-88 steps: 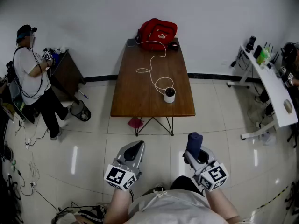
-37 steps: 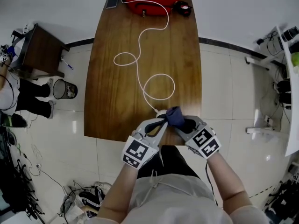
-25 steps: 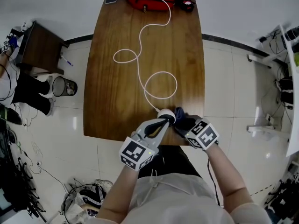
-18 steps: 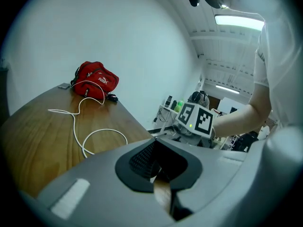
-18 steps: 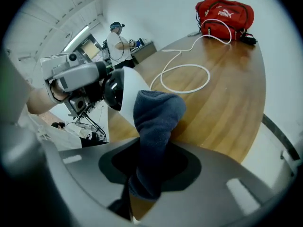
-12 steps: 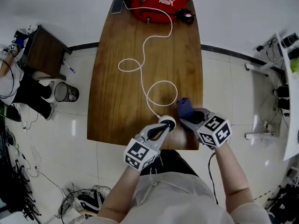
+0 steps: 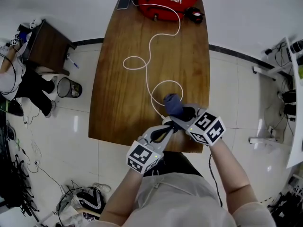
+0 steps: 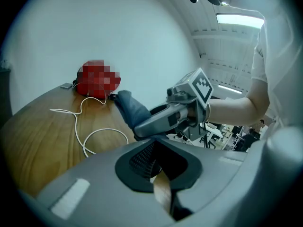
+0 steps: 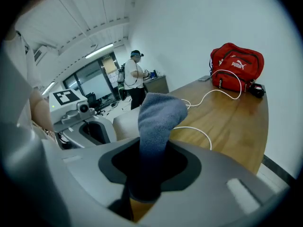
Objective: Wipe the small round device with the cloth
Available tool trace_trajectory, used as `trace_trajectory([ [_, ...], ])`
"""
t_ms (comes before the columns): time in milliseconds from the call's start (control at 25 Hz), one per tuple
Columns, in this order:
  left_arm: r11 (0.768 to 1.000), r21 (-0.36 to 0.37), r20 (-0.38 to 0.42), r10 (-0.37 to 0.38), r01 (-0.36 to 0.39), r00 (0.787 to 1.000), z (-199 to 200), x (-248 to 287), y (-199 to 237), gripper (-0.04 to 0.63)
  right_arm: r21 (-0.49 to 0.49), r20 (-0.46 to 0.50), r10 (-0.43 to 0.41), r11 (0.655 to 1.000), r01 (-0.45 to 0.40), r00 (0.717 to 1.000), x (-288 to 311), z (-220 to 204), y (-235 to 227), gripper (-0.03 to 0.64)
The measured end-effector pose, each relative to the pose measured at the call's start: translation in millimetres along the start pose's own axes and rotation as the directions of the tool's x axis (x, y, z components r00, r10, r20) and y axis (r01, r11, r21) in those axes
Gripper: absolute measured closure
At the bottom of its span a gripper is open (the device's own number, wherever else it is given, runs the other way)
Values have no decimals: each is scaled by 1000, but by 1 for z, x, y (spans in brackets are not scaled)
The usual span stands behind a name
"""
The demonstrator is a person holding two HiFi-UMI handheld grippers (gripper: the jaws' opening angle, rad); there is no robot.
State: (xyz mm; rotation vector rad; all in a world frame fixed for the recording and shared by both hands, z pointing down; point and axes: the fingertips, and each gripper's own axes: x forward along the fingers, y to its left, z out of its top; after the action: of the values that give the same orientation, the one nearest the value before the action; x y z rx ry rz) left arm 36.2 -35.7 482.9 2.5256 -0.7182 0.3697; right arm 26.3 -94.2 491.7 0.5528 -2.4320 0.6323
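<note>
Cloth (image 7: 173,104) is what matters here. My right gripper (image 7: 181,115) is clamped on its lower end, and the blue wad stands out past the jaws like a stubby brush. It hangs close to the small round device (image 9: 124,123) and does not appear to touch it. The device sits near the front edge of the table (image 7: 118,103), at the end of the white cable (image 7: 142,63). In the head view my two tools mostly hide it, so I read it from the right gripper view, where its pale rounded top shows just left of the cloth. My left gripper (image 7: 165,128) is closed tight with nothing between the jaws. Its tip is right beside the device, but I cannot tell whether it touches.

To wipe well, I judge I should lower the cloth's free end onto the top of the device, press lightly, and sweep round the curve, not jab. The device looks light, so the left tip should brace its side. Otherwise it may slide toward the table edge or drag the cable.
</note>
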Motion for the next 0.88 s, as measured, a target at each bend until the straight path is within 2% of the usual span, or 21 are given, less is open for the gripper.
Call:
trace_trajectory([
  [320,1000,-15,3,15,-15,1000,0,0,2,591,119,-9,24,993,-22,1000,8,-15,-24,492],
  [560,999,-39,15,27,-27,1000,2,-1,5,591,155,-123,24,988,-4,992,26,-62,-39,497],
  [760,999,-39,23,39,-39,999,2,-3,5,591,243,-164,39,970,2,986,35,-95,-44,497],
  [880,998,-45,27,41,-40,999,2,-2,5,591,305,-148,49,952,-1,988,34,-98,-46,495],
])
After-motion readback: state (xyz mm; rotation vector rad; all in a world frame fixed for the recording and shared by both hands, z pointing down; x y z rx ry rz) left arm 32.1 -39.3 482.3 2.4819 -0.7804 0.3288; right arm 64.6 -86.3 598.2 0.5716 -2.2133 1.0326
